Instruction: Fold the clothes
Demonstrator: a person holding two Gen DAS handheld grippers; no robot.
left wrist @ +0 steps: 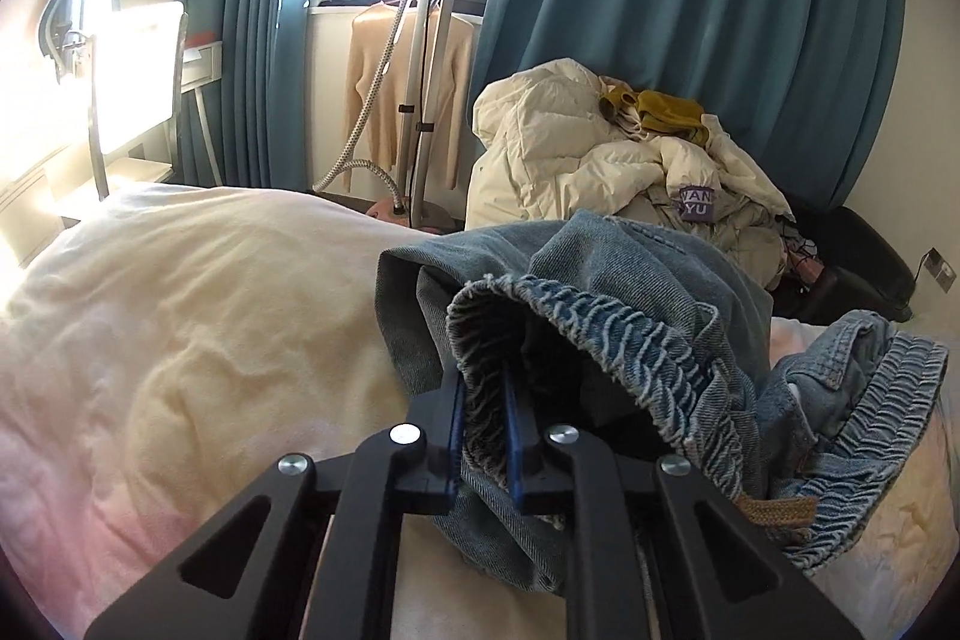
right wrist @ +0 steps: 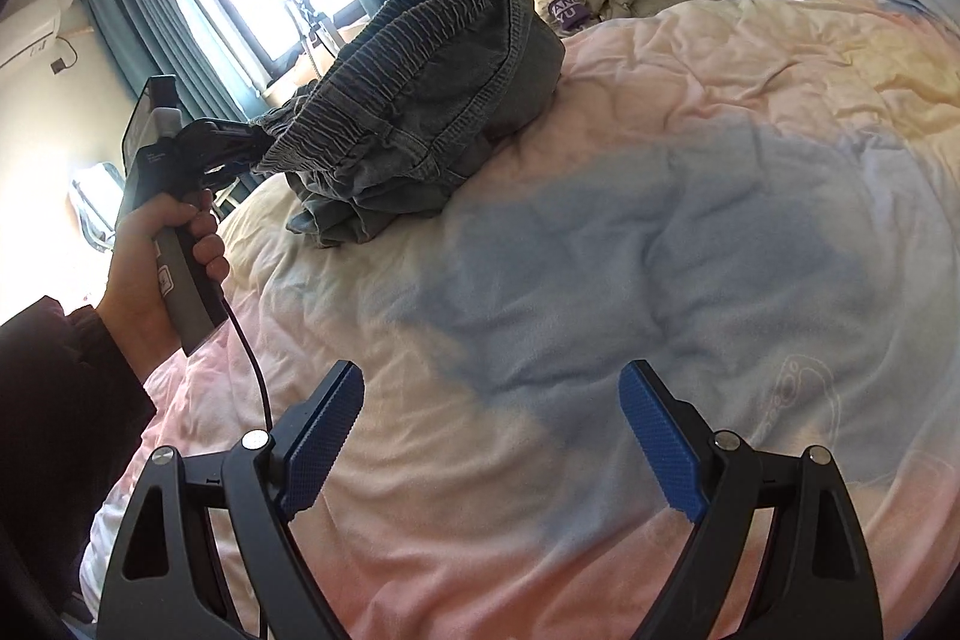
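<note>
A pair of blue denim trousers with an elastic waistband (left wrist: 606, 334) lies bunched on the bed. My left gripper (left wrist: 485, 376) is shut on the waistband edge and lifts it. In the right wrist view the trousers (right wrist: 420, 100) sit at the upper left, with the left gripper (right wrist: 255, 142) clamped on the waistband and held by a hand. My right gripper (right wrist: 491, 388) is open and empty, above the quilt and well short of the trousers.
The bed has a pastel pink, yellow and blue quilt (right wrist: 660, 250). A pile of cream jacket and other clothes (left wrist: 600, 148) lies at the far side. A garment steamer stand (left wrist: 429, 100) with a beige top stands by teal curtains (left wrist: 690, 10).
</note>
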